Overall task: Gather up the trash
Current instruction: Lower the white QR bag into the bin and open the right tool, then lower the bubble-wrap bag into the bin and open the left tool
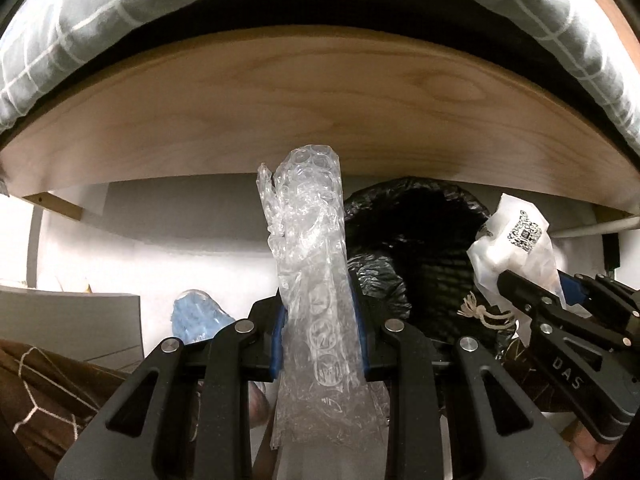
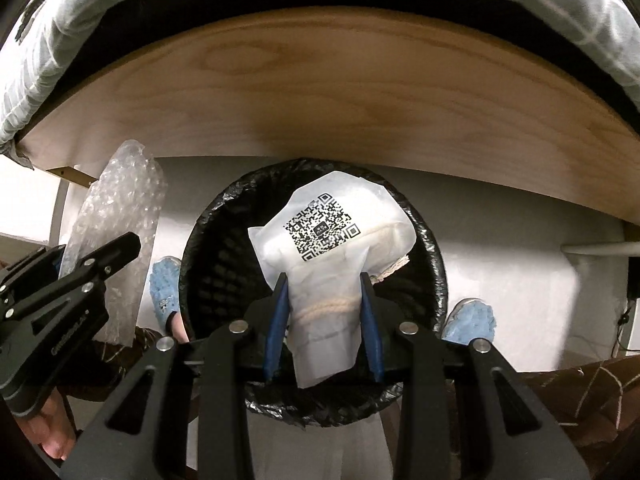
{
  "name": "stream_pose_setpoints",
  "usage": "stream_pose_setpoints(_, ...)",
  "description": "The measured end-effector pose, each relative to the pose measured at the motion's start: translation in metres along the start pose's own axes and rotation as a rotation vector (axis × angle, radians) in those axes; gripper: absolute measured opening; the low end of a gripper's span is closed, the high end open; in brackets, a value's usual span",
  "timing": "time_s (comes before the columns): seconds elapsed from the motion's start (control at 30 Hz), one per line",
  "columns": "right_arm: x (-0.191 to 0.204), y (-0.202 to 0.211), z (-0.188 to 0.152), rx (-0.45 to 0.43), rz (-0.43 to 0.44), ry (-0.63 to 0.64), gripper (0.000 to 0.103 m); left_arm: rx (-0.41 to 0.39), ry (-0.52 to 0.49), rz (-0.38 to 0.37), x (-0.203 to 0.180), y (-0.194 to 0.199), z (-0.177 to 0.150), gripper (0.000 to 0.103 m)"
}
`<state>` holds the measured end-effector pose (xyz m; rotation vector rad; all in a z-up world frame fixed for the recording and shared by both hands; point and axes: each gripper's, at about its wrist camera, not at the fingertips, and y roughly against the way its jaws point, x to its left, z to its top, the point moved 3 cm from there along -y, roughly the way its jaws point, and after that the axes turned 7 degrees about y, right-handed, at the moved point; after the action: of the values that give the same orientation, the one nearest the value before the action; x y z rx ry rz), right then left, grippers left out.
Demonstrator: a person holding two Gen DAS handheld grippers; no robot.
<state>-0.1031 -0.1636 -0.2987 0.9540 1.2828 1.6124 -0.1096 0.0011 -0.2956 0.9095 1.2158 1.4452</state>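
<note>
The right claw (image 2: 324, 280) is clenched on a white packet (image 2: 332, 236) printed with a square code. The packet stands up out of the pads along the claw's line, and directly beyond it lies the open mouth of the bin (image 2: 434, 264), lined with a black bag. Packet and bin mouth are thus in line, so a release here would, in my judgement, drop the packet inside.

The left claw (image 1: 320, 328) is clenched on a roll of bubble wrap (image 1: 312, 240), its long axis also running straight out between the pads. From this claw the bin (image 1: 384, 240) lies off to the right, partly behind the roll. The right hand is therefore the better placed; the left needs to shift across first.

The right wrist view shows the full rim and the dark interior. The left view shows only part of the liner, but confirms the packet (image 1: 516, 248) held in the right claw (image 1: 504, 280). Both show the wooden bed frame (image 2: 320, 92) overhead.
</note>
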Motion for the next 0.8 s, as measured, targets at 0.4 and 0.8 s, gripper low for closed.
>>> stream_pose_setpoints(0.4,-0.017,0.028,0.001,-0.09,-0.064,-0.011,0.088,-0.007,0.023,-0.019,-0.001,0.002,0.004,0.026)
stream_pose_setpoints(0.8,-0.084,0.06,-0.014,-0.145,-0.159,-0.124,0.095,0.014,-0.018,-0.077,-0.042,-0.004,0.003,0.026)
